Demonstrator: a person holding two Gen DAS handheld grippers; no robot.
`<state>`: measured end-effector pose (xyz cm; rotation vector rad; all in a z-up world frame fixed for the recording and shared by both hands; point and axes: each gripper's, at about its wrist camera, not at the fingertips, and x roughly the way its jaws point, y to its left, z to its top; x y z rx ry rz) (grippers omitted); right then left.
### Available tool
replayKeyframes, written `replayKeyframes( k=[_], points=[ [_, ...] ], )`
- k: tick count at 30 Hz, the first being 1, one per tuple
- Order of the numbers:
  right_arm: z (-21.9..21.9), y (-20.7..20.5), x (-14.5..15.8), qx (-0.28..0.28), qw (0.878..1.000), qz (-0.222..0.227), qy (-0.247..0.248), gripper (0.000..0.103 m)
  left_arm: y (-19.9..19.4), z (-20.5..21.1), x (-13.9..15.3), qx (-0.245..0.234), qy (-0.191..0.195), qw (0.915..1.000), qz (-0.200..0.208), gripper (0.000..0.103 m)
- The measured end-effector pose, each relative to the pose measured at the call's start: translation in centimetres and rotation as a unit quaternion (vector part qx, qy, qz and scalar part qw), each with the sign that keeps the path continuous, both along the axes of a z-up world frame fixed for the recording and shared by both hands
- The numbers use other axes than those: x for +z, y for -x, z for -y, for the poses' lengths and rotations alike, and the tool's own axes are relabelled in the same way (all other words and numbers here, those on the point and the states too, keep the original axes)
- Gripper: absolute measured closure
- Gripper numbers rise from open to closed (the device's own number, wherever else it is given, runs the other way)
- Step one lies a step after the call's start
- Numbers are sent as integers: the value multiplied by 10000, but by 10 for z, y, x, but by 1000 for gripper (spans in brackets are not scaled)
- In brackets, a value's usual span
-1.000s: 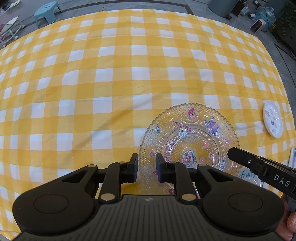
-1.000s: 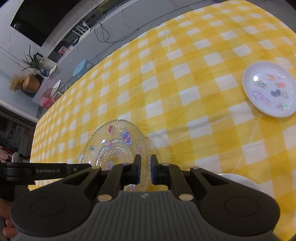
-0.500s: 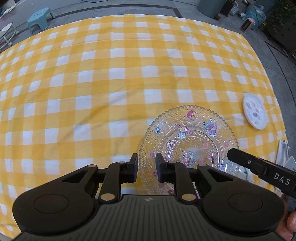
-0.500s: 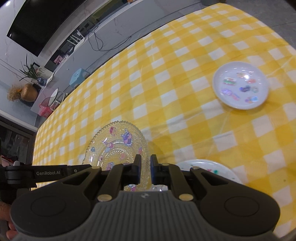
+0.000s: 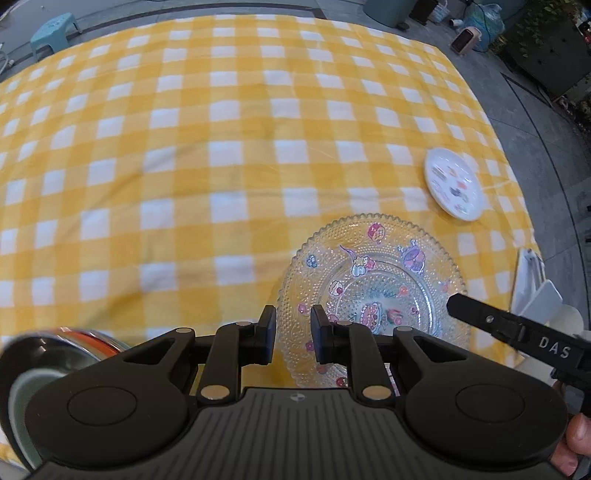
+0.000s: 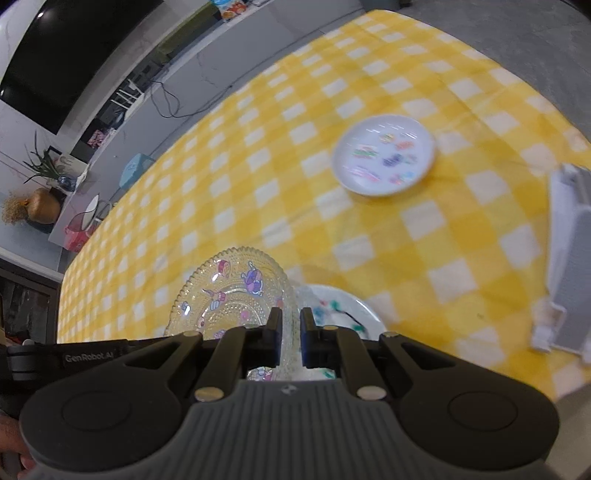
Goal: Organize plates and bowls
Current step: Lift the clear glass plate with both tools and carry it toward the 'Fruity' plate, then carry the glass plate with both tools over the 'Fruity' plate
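1. The left gripper (image 5: 293, 334) pinches the near left rim of the glass plate (image 5: 373, 288).
2. The round glass plate faces up, above the table (image 5: 221, 147).
3. The right gripper (image 6: 288, 334) pinches its right rim.
4. A white plate (image 6: 384, 155) sits far right.

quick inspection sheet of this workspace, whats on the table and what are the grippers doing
surface: yellow-and-white checked tablecloth, largely bare
job's things: clear beaded glass plate with cartoon stickers; small white sticker plate lying apart; another white plate under the glass one
clutter: white plastic rack at the table edge; stacked bowls, blurred
grippers: left gripper and right gripper each shut on the glass plate's rim
cables: black cable on the wall
surroundings: teal stool, potted plant
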<state>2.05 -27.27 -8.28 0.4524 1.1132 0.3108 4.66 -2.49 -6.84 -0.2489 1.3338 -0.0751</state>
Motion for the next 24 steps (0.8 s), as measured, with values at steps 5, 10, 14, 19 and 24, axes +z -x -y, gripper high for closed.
replayKeyframes(
  k=[5,10,14,19,24],
  points=[
    [18,11,-7,-134,9997,-125,156,95,8,24,-6,-97,31,9999,-24,81],
    [27,15,-11,-198,9991,-209,301,95,17,33,-14,-138,21,9999,-64,81],
    [27,14,-15,-198,9986,-283,407,95,21,36,-19,-141,7,9999,-95,81],
    [24,13,-18,-129,9981,-310,517,95,21,37,-26,-126,0,9998,-125,81],
    [23,12,-21,-98,9976,-343,595,95,19,42,-29,-154,-47,9998,-85,81]
  ],
)
